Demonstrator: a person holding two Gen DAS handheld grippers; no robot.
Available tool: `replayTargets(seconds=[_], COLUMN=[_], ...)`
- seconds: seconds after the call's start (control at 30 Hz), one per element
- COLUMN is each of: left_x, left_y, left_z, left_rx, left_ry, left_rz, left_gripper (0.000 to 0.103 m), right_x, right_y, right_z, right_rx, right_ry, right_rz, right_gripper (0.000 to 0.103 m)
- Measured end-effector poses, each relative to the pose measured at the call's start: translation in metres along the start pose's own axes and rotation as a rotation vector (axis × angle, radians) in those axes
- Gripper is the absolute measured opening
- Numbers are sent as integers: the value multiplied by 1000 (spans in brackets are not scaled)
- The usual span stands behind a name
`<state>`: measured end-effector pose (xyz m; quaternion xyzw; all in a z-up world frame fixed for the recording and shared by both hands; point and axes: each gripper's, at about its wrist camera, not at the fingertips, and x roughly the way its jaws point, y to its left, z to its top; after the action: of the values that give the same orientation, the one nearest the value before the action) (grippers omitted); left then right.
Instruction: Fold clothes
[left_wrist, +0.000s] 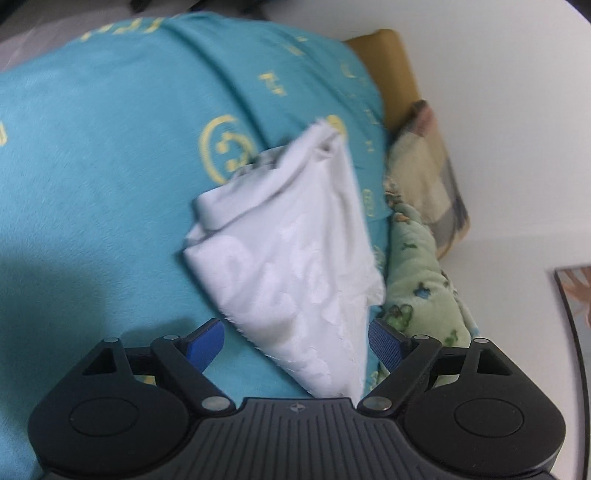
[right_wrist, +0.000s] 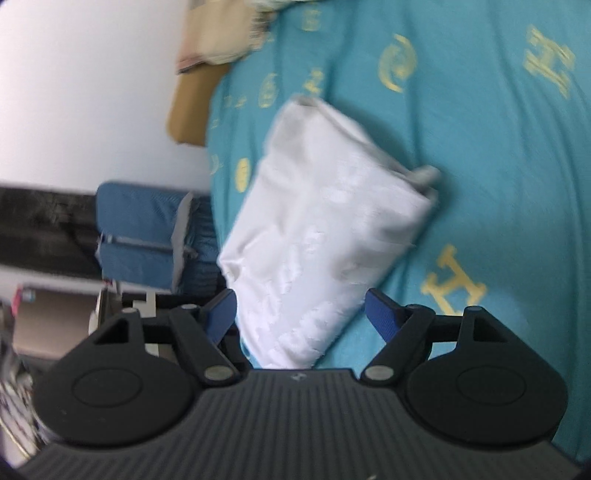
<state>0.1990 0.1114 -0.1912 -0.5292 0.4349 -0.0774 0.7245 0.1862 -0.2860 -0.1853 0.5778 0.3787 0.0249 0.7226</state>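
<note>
A: Starting at our left gripper (left_wrist: 295, 341): its jaws stand wide apart, and the folded white garment (left_wrist: 291, 258) lies straight ahead on the teal bedspread (left_wrist: 110, 166). The near corner of the garment runs down between the blue pads (left_wrist: 205, 345), but neither pad presses on it, so we hold nothing there.

B: Agreed. In that view the garment's long axis slants from the near corner up and to the right, toward the far end where a rolled edge shows. To its right we see a green patterned blanket (left_wrist: 424, 288) and a checked pillow (left_wrist: 428, 173) by the wall.

A: Now our right gripper (right_wrist: 299, 314): also spread open, gripping nothing. The white garment (right_wrist: 317, 236) again lies just in front, its near end between the fingers, its length running up and slightly left.

B: So both hands sit at the same near end, about equally close. We judge any further fold would carry that end away from us along the long axis.

A: What the right view adds: the bed's left edge, with a blue bag (right_wrist: 147, 229) beyond it, and the garment's bunched grey edge at right. The left view alone shows the blanket.
</note>
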Motion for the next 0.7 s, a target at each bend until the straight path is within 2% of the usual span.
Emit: replayTargets(seconds=[0.07,0.13,0.2,0.27,0.33,0.4,0.47,0.5,0.53,0.57,0.7], left_x=[11,22,29,35,41,44,45,45,44,44,35], left_y=[9,17,20,20,17,16,19,21,23,24,18], left_z=[4,9,13,16,18,19,20,20,19,19,18], left_rx=[-43,-75,-93,-97,-82,-71,-79,-88,-95,-101,-88], left_ry=[3,5,-6,-16,-27,-35,-42,-43,-45,-47,-63], left_rz=[20,33,11,4,4,20,43,47,43,39,-4], left_gripper=[86,83,79,78,75,65,46,44,38,30,17], right_x=[6,10,17,26,35,40,41,40,39,38,29], right_y=[-10,-19,-23,-24,-25,-25,-23,-22,-21,-19,-6], right_z=[5,11,15,19,21,22,21,21,22,21,19], right_rx=[35,59,69,67,67,54,31,20,9,-4,-62], right_ry=[-13,-41,-63,-69,-64,-65,-75,-82,-89,-95,-124], right_rz=[-29,-56,-74,-91,-104,-119,-127,-127,-123,-115,-91], right_gripper=[78,72,69,63,52,48,38,30,22,19,13])
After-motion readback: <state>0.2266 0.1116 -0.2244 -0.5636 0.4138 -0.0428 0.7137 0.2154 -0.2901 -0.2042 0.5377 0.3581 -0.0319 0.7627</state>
